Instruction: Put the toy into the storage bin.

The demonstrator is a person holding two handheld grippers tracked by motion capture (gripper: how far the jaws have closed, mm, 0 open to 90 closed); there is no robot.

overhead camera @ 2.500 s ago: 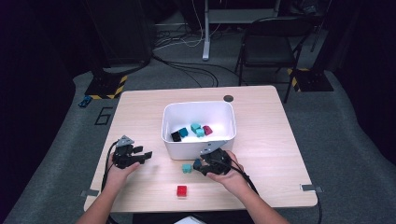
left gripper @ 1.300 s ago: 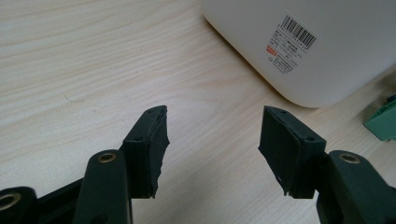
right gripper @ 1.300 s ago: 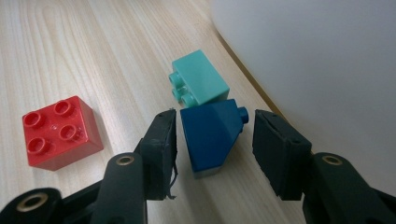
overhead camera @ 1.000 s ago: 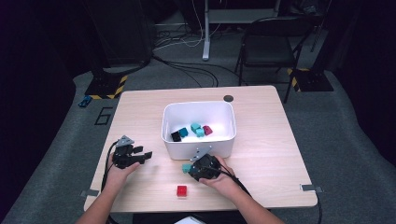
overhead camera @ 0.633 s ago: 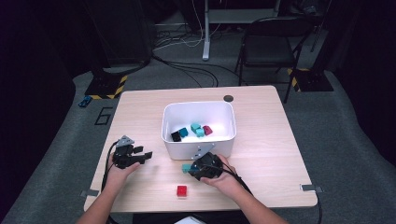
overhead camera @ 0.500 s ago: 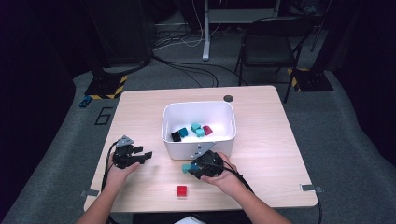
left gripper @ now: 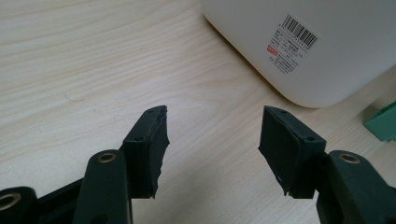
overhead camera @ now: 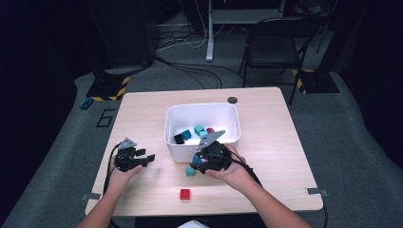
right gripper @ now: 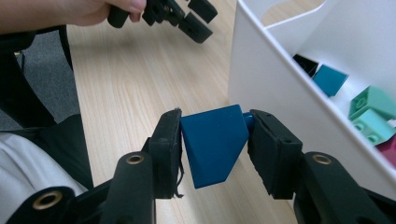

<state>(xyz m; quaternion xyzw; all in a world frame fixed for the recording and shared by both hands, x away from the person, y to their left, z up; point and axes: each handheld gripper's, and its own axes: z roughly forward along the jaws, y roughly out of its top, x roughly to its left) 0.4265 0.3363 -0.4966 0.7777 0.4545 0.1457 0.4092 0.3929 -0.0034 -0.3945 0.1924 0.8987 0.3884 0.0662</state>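
Note:
My right gripper (right gripper: 215, 135) is shut on a dark blue sloped brick (right gripper: 214, 144), held just off the table beside the front wall of the white bin (right gripper: 266, 88). In the high view that right gripper (overhead camera: 198, 161) sits at the bin's (overhead camera: 177, 148) near edge, with the blue brick (overhead camera: 196, 159) at its tip. A teal brick (overhead camera: 190, 171) lies on the table right below it. My left gripper (overhead camera: 142, 159) rests open on the table to the bin's left, nothing between its fingers (left gripper: 149, 140).
A red brick (overhead camera: 185, 194) lies near the table's front edge. In the bin are a black brick (right gripper: 306, 63), a blue one (right gripper: 330, 79), green ones (right gripper: 373, 102) and a magenta one (right gripper: 390, 149). The teal brick (left gripper: 383, 122) borders the left gripper view.
My right gripper moved a little left toward the teal brick and now sits slightly higher, against the bin's front wall. The left gripper has stayed put.

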